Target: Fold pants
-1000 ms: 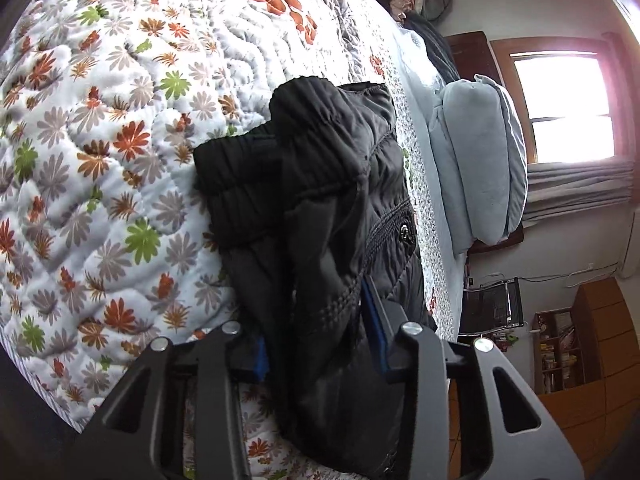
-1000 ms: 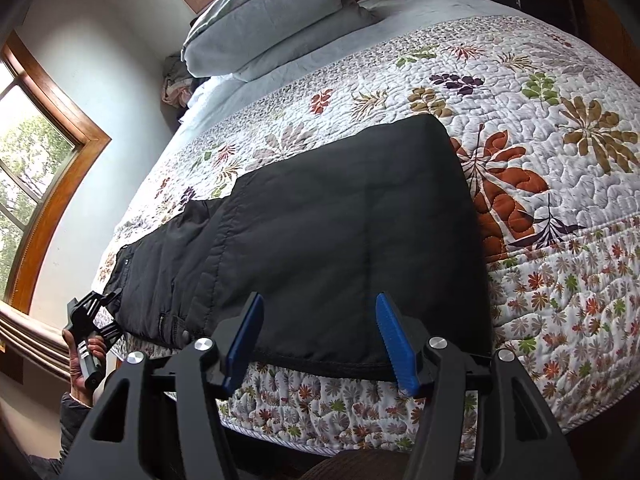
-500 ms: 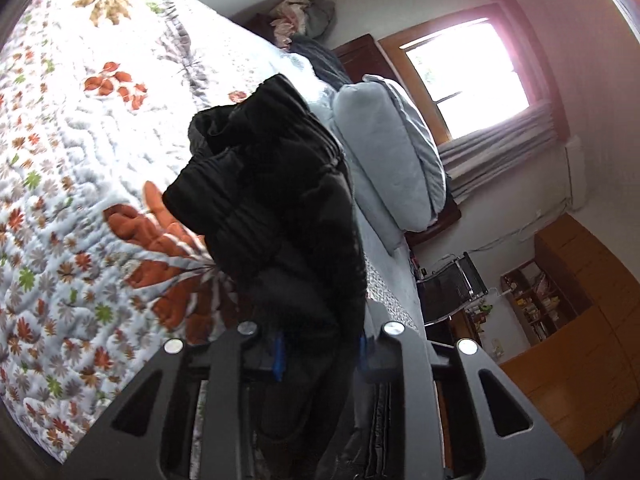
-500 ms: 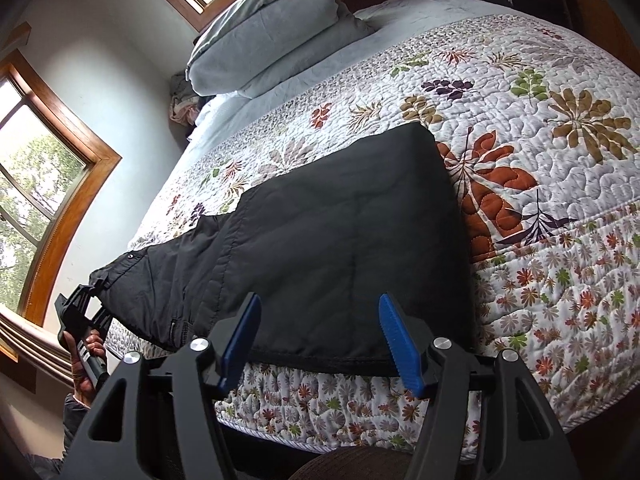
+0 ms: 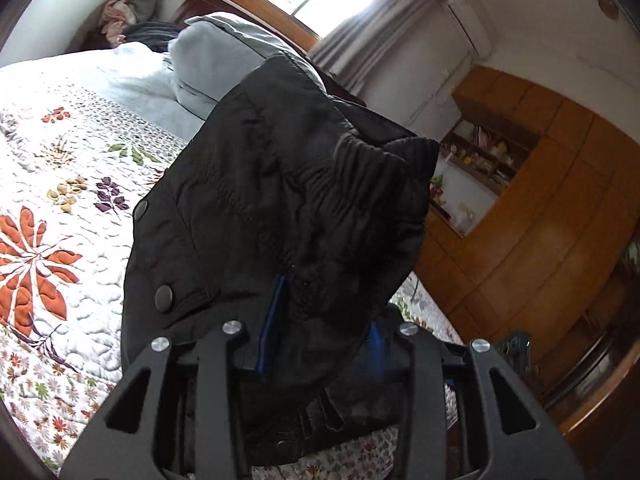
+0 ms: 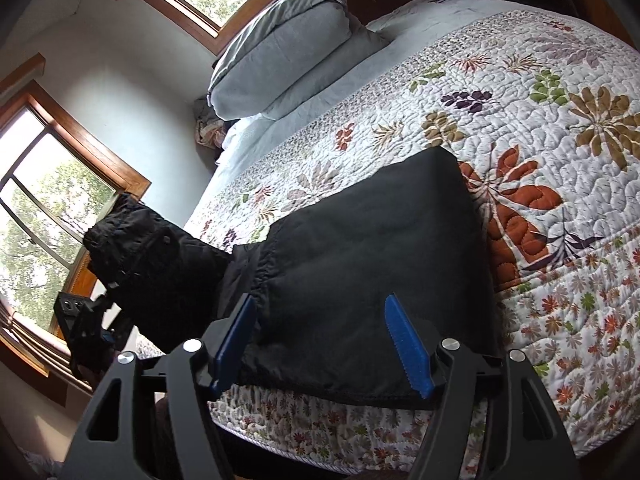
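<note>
Black padded pants [image 6: 360, 264] lie on a floral quilted bed [image 6: 540, 152], legs flat near the front edge. My left gripper [image 5: 320, 340] is shut on the waistband end of the pants [image 5: 288, 200] and holds it bunched up above the bed. The lifted waist [image 6: 136, 248] and the left gripper [image 6: 86, 328] also show in the right wrist view at the left. My right gripper [image 6: 324, 340] is open just above the leg end, holding nothing.
Grey pillows [image 6: 288, 52] lie at the head of the bed. Windows [image 6: 48, 220] are on the wall beyond the bed. A wooden cabinet with shelves [image 5: 520, 208] stands beside the bed. Clothes [image 5: 128, 8] are piled in the corner.
My left gripper has closed on the waistband and lifted it off the quilt, swinging it up and toward the legs. My right gripper has stayed open over the leg end.
</note>
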`<state>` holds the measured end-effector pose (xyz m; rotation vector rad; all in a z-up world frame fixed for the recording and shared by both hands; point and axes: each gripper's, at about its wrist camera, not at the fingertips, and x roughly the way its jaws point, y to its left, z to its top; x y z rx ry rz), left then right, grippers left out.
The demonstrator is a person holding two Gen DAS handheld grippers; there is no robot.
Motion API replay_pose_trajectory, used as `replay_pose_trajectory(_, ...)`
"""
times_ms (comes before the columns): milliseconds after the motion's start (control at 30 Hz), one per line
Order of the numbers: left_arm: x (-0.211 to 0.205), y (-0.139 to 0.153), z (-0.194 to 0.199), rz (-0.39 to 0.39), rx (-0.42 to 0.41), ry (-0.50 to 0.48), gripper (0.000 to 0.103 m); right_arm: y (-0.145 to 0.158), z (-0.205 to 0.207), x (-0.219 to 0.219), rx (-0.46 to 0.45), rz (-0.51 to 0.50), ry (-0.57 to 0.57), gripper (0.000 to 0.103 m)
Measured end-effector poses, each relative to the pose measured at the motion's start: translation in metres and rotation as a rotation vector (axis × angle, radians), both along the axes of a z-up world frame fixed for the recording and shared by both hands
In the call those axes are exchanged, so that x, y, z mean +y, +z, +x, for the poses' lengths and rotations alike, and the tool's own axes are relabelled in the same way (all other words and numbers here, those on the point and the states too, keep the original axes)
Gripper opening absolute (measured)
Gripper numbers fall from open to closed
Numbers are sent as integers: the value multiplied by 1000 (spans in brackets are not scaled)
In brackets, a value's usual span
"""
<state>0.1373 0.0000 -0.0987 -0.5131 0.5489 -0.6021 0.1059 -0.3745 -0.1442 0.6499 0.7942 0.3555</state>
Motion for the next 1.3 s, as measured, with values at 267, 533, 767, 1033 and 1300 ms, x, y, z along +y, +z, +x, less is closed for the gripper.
replay_pose_trajectory(267, -64, -38, -2, 201, 50, -173, 41, 4, 35, 26, -33, 203, 121, 86)
replay_pose_trajectory(533, -88, -69, -3, 279, 119, -269, 76, -42, 87, 51, 124, 365, 184, 92)
replay_pose_trajectory(767, -40, -54, -43, 278, 76, -97, 99, -44, 99, 64, 116, 337, 217, 93)
replay_pose_trajectory(1033, 42, -44, -60, 135, 216, 152, 100, -45, 124, 103, 138, 246, 292, 93)
replay_pose_trajectory(1300, 68, -59, -39, 96, 335, 222, 100, -43, 123, 110, 120, 157, 283, 43)
